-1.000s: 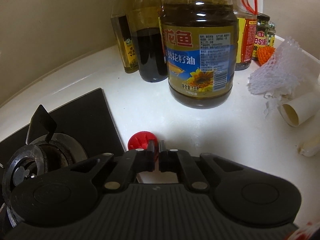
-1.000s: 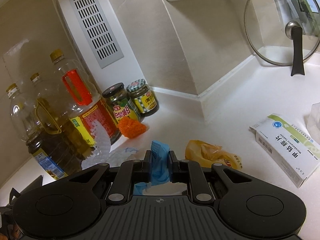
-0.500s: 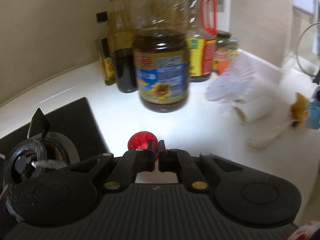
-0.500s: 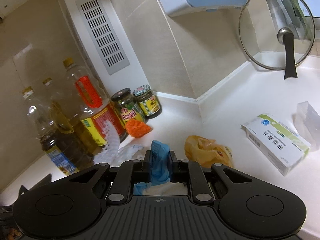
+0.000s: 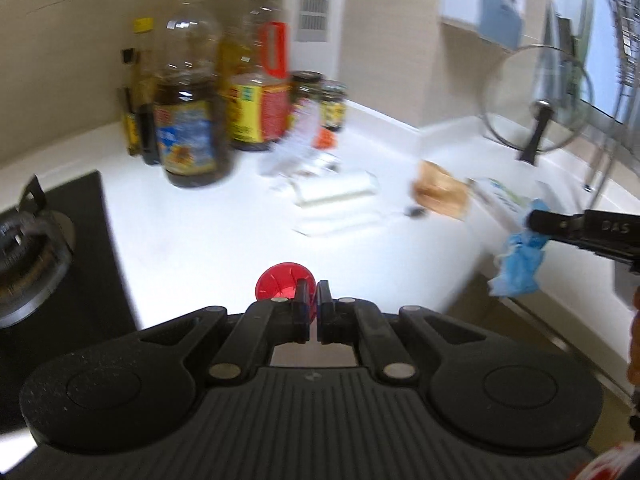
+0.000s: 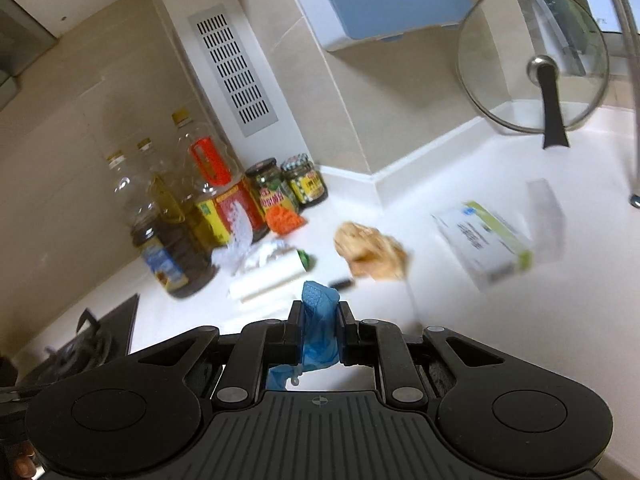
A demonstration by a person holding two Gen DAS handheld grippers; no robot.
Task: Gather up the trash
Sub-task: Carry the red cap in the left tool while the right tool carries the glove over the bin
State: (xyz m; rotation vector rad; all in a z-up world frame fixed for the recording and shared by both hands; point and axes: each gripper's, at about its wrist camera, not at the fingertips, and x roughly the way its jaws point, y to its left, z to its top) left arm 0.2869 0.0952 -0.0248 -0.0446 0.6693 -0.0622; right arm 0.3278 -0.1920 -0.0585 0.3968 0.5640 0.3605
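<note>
My left gripper (image 5: 312,305) is shut on the edge of a red bottle cap (image 5: 283,287) and holds it above the white counter (image 5: 224,232). My right gripper (image 6: 319,314) is shut on a crumpled blue glove (image 6: 319,336); it also shows in the left wrist view (image 5: 520,258), hanging past the counter's front edge. On the counter lie a white paper roll (image 6: 272,280), white foam netting (image 6: 240,234), an orange net (image 6: 285,220), a yellow-brown bag (image 6: 370,250) and a green and white box (image 6: 486,242).
Oil and sauce bottles (image 5: 188,120) and two jars (image 6: 286,184) stand at the back by the wall. A gas burner (image 5: 28,256) is at the left. A glass pot lid (image 6: 534,64) leans on the wall at the right, beside a metal rack (image 5: 624,60).
Both grippers have pulled back and up from the counter, still holding the cap and the glove. The left wrist view has swung right, and the right gripper now shows in it.
</note>
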